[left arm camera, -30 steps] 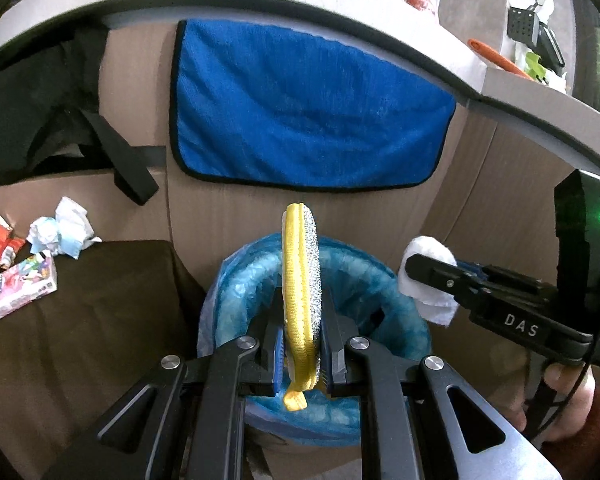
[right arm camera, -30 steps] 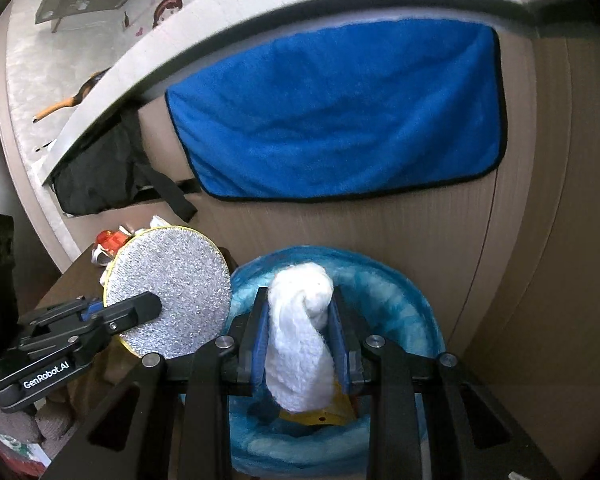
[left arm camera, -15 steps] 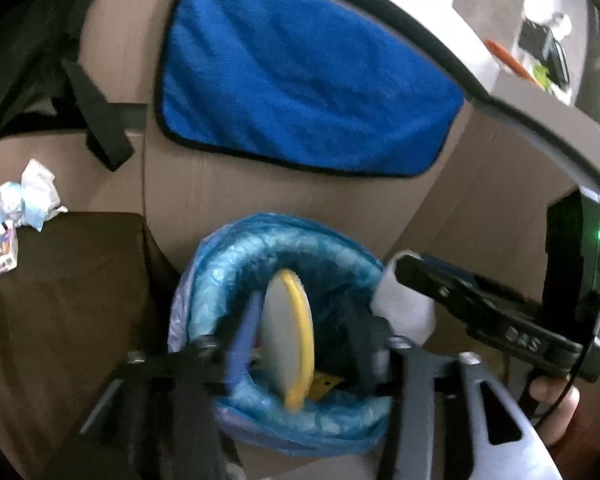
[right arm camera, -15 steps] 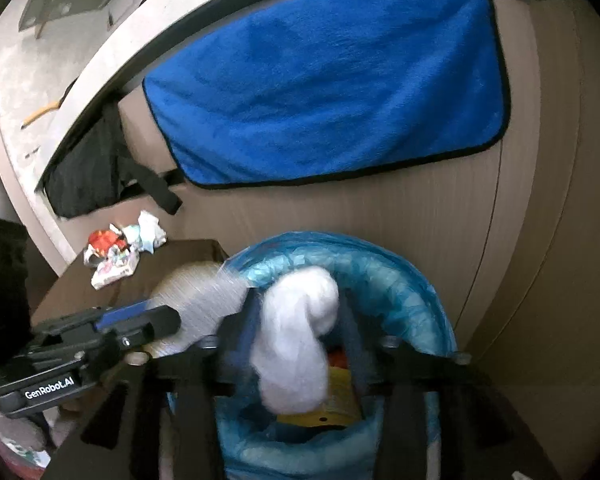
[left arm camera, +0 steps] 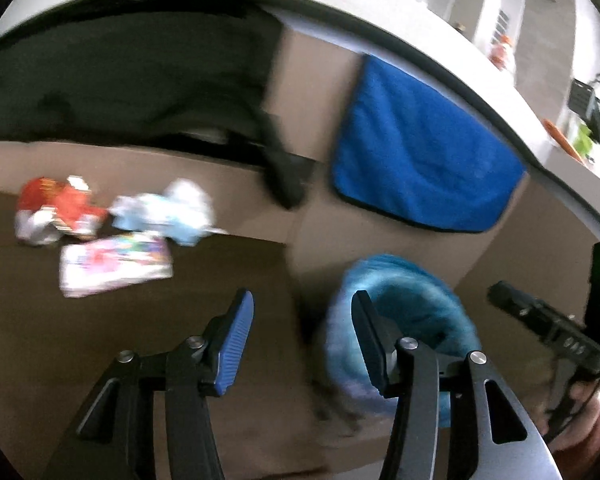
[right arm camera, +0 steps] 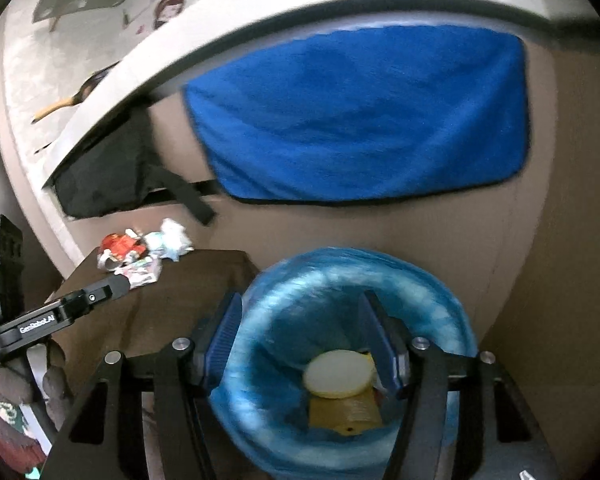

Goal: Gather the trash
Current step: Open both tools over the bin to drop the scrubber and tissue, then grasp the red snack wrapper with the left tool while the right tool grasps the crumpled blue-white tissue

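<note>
A bin lined with a blue bag stands below my right gripper, which is open with nothing between its fingers. Inside the bin lie a round pale scrubbing pad and a yellow packet. My left gripper is over the edge of the brown table, left of the bin; its jaws are opening and hold nothing. On the table's far side lie a red wrapper, a crumpled tissue and a colourful packet.
A blue towel hangs on the wood panel behind the bin. A black bag with a dangling strap sits under the counter edge above the table. A hand holds the right gripper's handle at the far right.
Both grippers opened: the round pad and the white tissue wad dropped into the bin. The left gripper then swung left, toward the table with the remaining trash.
</note>
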Motion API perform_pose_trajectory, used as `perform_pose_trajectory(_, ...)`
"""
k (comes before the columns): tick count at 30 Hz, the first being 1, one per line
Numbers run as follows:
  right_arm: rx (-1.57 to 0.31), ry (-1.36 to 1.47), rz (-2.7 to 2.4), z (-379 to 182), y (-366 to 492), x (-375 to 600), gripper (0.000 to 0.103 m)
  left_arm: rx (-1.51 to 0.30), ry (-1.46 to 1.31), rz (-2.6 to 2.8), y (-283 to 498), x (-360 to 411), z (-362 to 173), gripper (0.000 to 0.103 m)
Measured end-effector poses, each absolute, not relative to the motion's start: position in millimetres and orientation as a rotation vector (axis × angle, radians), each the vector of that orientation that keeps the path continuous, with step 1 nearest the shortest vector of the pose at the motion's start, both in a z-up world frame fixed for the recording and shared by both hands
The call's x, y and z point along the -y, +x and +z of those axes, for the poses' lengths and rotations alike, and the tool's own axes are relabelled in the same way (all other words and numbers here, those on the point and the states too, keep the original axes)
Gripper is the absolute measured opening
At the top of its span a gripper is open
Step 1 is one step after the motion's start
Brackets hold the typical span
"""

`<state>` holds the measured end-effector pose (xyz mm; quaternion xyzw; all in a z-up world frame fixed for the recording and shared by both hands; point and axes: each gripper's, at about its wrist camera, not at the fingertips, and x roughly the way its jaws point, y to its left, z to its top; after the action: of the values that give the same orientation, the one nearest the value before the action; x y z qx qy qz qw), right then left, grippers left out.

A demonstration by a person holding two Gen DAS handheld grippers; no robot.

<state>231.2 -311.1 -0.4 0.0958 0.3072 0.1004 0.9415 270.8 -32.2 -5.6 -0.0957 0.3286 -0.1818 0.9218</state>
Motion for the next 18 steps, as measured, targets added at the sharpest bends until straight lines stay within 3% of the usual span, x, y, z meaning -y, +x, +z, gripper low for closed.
perform_pose_trajectory(10,-0.673,0.128,0.338,19,264,199,0.058,-0.674,-0.324,-0.135,270,-126,-16,0.053)
perform_pose_trajectory(18,-0.735,0.077,0.399,1,319,117,0.058,-0.667,-0.379,-0.163,287,-177,-32,0.053)
